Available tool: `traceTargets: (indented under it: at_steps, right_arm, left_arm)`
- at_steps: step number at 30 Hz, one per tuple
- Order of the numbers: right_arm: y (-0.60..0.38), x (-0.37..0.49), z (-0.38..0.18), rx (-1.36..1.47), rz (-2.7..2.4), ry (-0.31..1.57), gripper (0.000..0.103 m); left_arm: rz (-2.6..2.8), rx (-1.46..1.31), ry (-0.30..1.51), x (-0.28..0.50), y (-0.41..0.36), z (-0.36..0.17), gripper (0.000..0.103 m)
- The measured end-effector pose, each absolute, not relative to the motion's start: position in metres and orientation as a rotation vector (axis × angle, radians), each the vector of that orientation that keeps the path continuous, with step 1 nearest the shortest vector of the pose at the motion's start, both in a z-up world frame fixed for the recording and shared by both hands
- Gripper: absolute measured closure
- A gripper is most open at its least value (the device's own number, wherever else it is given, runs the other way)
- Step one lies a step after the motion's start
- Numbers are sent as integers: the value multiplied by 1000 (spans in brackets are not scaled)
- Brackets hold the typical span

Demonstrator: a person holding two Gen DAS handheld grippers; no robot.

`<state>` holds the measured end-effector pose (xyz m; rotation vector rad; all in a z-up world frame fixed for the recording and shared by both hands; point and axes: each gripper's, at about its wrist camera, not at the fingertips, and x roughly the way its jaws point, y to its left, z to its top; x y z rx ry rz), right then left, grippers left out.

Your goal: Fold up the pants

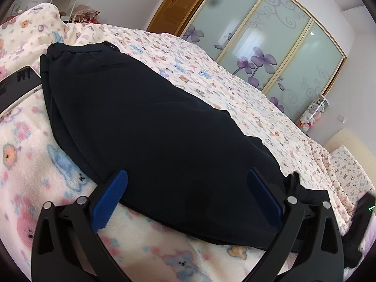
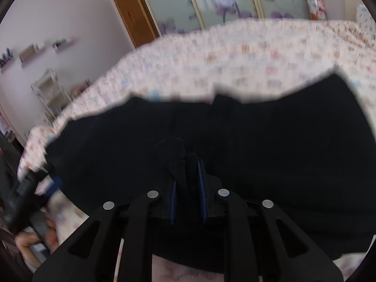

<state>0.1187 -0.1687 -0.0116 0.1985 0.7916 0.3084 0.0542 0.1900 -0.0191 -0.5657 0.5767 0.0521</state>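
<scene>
Black knit pants [image 1: 145, 122] lie lengthwise across the teddy-print fleece blanket [image 1: 42, 164], filling mid-frame in the left wrist view, waistband toward upper left. Left gripper [image 1: 185, 197] gapes wide, blue pads straddling the near edge, holding nothing; likely lined up to pinch that edge. Right gripper [image 2: 186, 188] is nearly closed, clamping a bunched fold of the pants at frame centre, probably to carry it over. Right view is motion-blurred.
</scene>
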Motion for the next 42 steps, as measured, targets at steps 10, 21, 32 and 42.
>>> traceTargets:
  at_steps: [10, 21, 32, 42]
  right_arm:
    - [-116, 116, -12, -23, 391, 856, 83]
    - [-138, 94, 26, 132, 456, 708, 70]
    - [-115, 107, -9, 29, 425, 826, 90]
    - [-100, 99, -2, -9, 472, 797, 90]
  left_arm:
    - [50, -569, 579, 53, 189, -19, 2]
    - [18, -605, 575, 51, 194, -19, 2]
    - [12, -598, 578, 51, 193, -18, 2]
    - [21, -591, 580, 52, 192, -19, 2]
